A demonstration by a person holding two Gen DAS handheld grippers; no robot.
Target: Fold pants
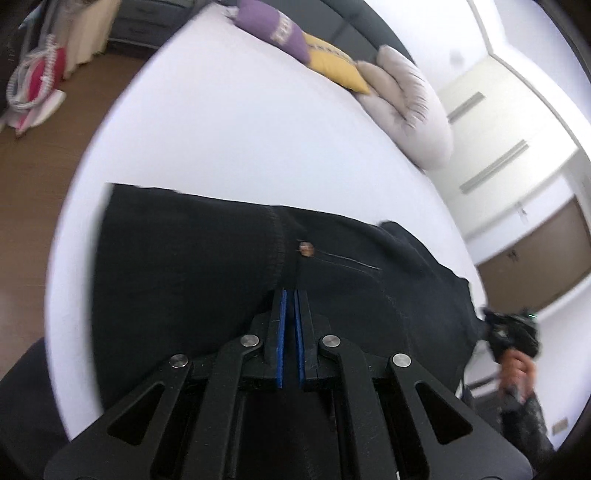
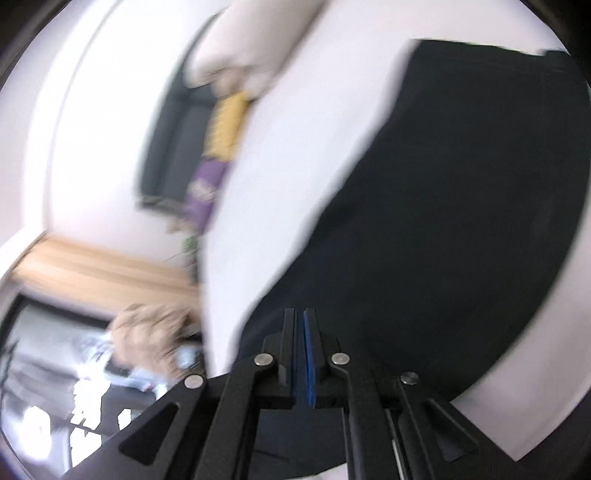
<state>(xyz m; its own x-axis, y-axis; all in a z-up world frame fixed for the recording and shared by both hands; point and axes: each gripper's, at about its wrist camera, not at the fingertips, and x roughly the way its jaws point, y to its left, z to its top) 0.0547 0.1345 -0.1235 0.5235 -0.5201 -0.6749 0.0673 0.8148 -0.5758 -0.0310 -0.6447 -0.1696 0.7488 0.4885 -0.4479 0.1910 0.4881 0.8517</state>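
The black pants (image 1: 229, 266) lie spread across the white bed (image 1: 229, 129), waistband and button (image 1: 306, 248) facing up, flat enough to take a fold; the left gripper (image 1: 290, 295) hangs over the fly with its fingers drawn narrow and nothing between them; the right gripper (image 2: 300, 314), over the pants' near edge, looks all but closed and empty too, though that view is smeared; pillows (image 1: 406, 107) sit well apart, leaving room to work.

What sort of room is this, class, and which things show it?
Most likely a bedroom: a white bed holds dark pants, with pillows against a dark headboard and closet doors nearby.
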